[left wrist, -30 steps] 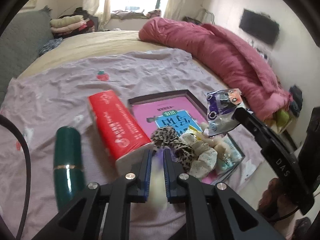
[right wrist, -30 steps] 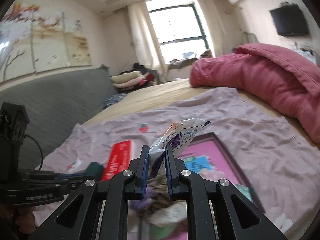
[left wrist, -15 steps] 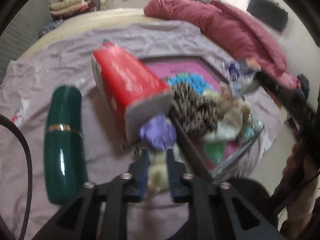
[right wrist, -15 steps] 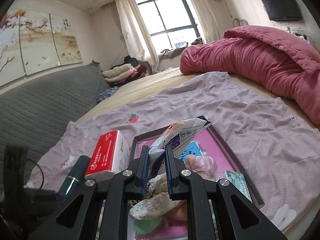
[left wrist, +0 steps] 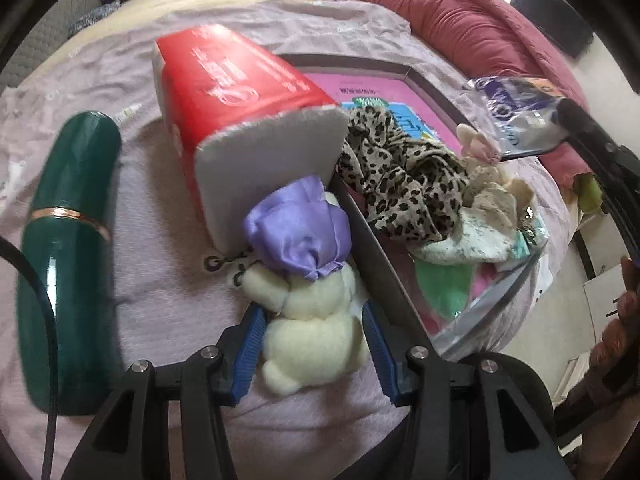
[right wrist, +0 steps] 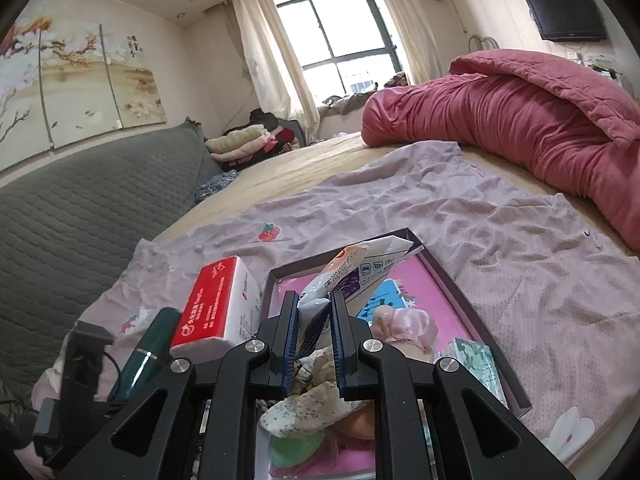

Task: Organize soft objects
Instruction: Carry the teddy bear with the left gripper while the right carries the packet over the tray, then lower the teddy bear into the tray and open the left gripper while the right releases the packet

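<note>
Right gripper (right wrist: pixel 314 344) clamped on a crinkled packet (right wrist: pixel 360 268), above a dark-rimmed tray (right wrist: pixel 452 276) with pink floor. In tray: floral cloth (right wrist: pixel 308 408), pink scrunchie (right wrist: pixel 408 326). Left of tray: red tissue pack (right wrist: pixel 216 306), green tube (right wrist: pixel 150 344). Beyond: lilac sheet (right wrist: pixel 400 208), red quilt (right wrist: pixel 520 120).

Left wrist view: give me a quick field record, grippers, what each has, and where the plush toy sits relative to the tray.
left gripper: jaws opening, cream plush toy between them, pads look clear of it
plush toy: lies on the lilac sheet, purple satin hood against the red tissue pack
plush toy vs tray: outside, beside the dark rim of the tray
tray contents: leopard-print cloth, floral socks, green item
right gripper: shut on a plastic wipes packet, above the tray
green bottle: lying on the sheet
</note>
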`<move>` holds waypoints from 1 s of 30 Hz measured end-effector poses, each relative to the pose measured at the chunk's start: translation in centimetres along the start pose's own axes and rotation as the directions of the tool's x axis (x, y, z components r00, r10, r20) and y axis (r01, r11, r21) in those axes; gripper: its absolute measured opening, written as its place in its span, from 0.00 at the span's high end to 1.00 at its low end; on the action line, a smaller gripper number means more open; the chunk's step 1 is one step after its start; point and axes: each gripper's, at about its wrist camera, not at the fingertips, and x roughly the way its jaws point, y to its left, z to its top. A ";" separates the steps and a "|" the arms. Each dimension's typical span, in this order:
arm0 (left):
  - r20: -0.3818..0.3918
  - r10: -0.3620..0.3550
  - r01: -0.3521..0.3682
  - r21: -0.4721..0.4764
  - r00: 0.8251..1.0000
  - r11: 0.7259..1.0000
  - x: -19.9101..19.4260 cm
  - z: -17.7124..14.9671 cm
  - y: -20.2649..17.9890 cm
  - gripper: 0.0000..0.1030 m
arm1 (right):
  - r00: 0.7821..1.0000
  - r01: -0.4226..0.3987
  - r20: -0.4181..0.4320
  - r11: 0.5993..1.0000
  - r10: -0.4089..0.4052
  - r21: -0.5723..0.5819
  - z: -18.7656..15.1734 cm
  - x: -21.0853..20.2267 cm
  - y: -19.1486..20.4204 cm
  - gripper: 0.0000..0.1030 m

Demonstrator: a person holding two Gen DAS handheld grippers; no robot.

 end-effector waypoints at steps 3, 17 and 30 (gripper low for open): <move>-0.017 -0.003 0.003 -0.009 1.000 1.000 1.1 0.4 -0.2 0.52 | 1.000 0.005 -0.001 1.000 -0.005 0.002 -0.1 0.0 -0.1 0.85; 0.046 0.010 -0.011 0.022 0.999 1.000 -0.6 1.3 -1.9 0.65 | 1.000 0.018 0.004 1.000 -0.018 0.003 -0.3 -0.2 -0.3 0.85; 0.154 -0.071 0.056 0.100 0.985 0.993 -4.3 5.0 -6.3 0.65 | 0.999 0.020 -0.045 0.996 -0.016 0.091 -0.8 0.5 -2.6 0.85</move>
